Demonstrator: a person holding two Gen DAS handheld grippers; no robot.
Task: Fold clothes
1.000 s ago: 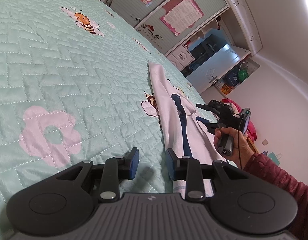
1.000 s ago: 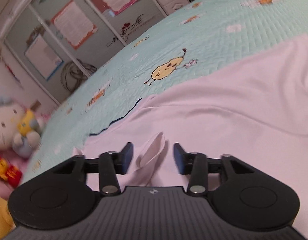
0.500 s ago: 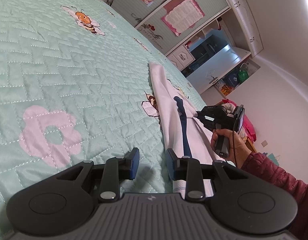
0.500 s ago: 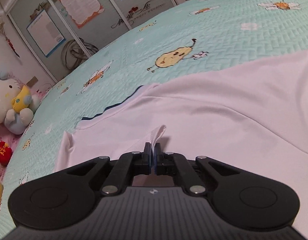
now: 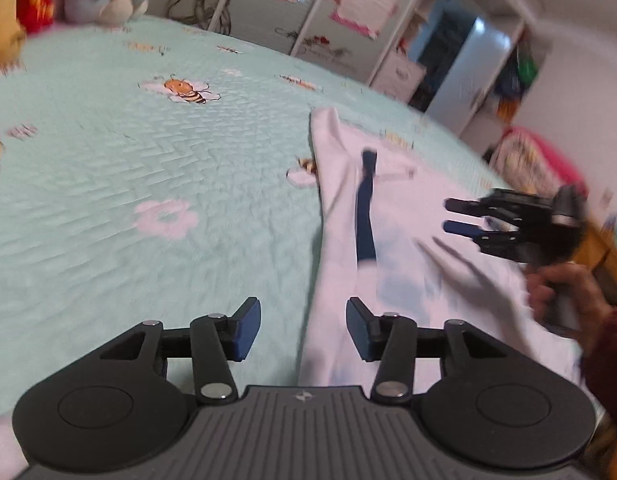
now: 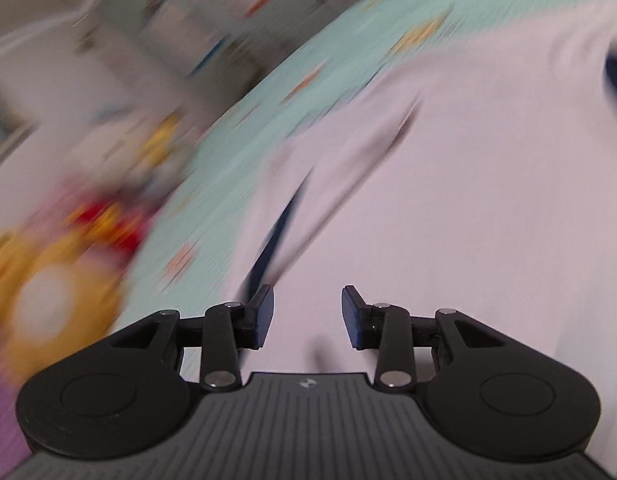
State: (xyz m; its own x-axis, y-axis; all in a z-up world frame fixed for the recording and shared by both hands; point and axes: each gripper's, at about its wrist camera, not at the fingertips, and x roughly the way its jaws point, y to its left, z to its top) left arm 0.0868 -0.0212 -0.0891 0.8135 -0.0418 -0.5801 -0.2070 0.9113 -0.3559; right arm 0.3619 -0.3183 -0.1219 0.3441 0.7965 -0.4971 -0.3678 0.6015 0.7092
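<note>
Both the left gripper (image 5: 303,328) and right gripper (image 6: 307,317) gape, holding nothing; the shirt (image 5: 392,280) lies ahead, and a hasty grab risks bunching it.

The left wrist view looks low along its tool (image 5: 303,330) across the bed (image 5: 108,168), with the white garment (image 5: 408,280) ahead-right. The right wrist view sits close over that garment (image 6: 468,200), heavily blurred; both share it.
</note>
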